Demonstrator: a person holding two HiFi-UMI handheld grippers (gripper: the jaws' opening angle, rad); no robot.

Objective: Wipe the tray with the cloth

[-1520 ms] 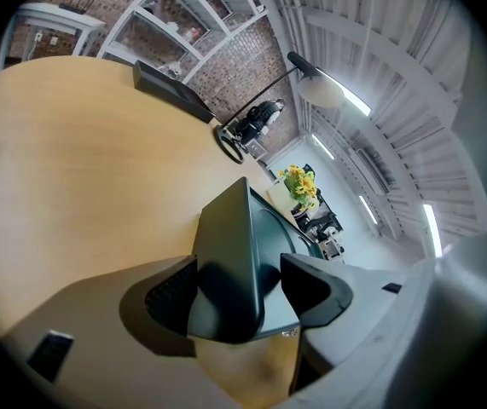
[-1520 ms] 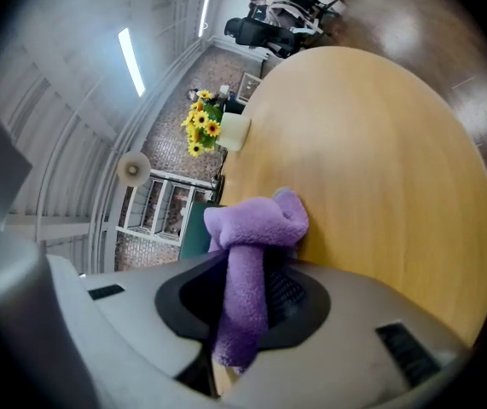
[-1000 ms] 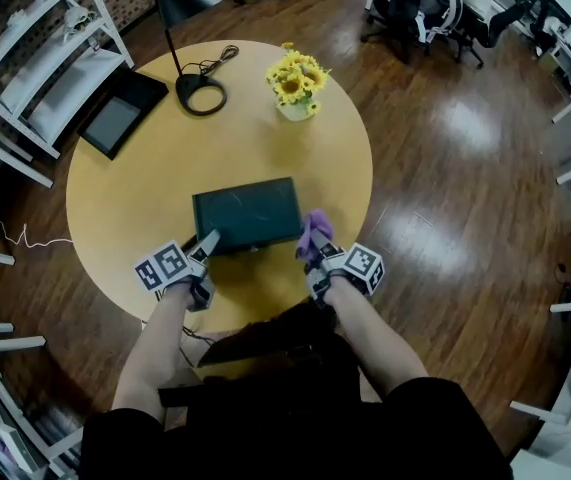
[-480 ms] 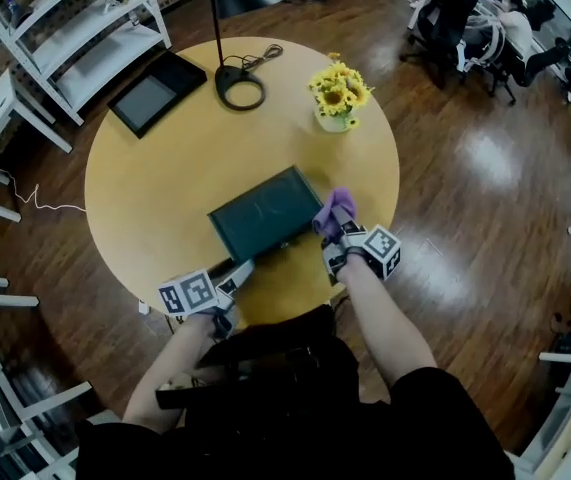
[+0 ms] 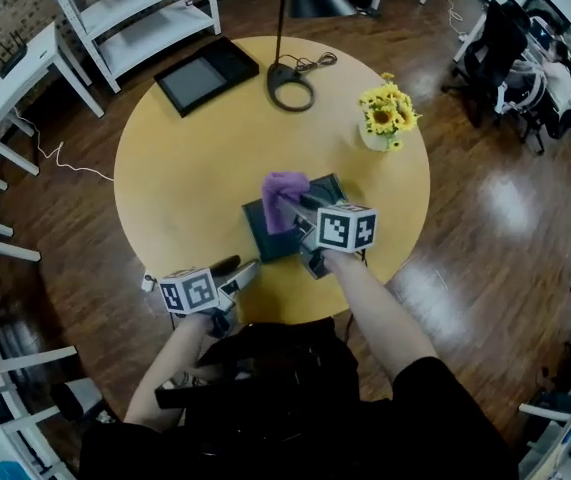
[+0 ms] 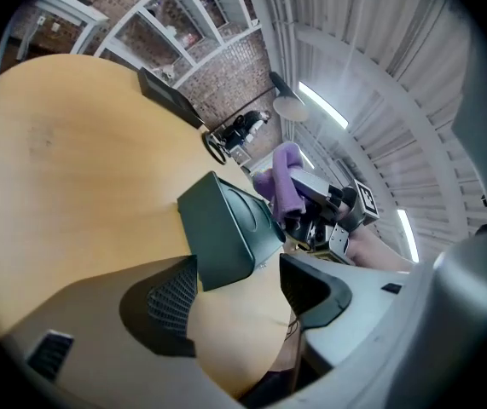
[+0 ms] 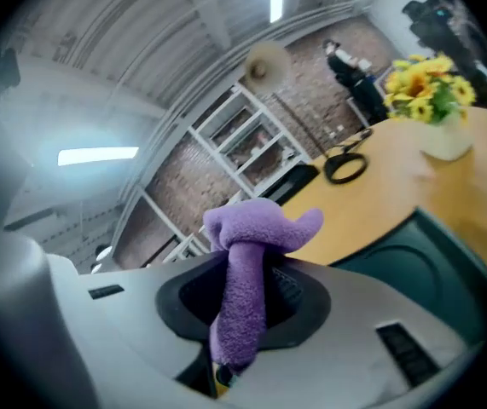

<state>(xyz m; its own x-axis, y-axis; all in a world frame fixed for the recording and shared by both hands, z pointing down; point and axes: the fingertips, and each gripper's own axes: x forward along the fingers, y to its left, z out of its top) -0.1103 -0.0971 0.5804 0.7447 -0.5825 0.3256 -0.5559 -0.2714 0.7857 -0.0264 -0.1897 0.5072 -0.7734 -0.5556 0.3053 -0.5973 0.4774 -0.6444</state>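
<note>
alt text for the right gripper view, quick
The right gripper is shut on a purple cloth that bunches above its jaws. Beyond are a dark green tray, a wooden table and yellow flowers.

No writing, label or number is legible anywhere here.

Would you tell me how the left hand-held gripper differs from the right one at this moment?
The left hand-held gripper has its jaws apart and empty; the right hand-held gripper is shut on the purple cloth. The left sits near the table edge, just short of the tray; the right is held over the tray. Both carry a marker cube.
</note>
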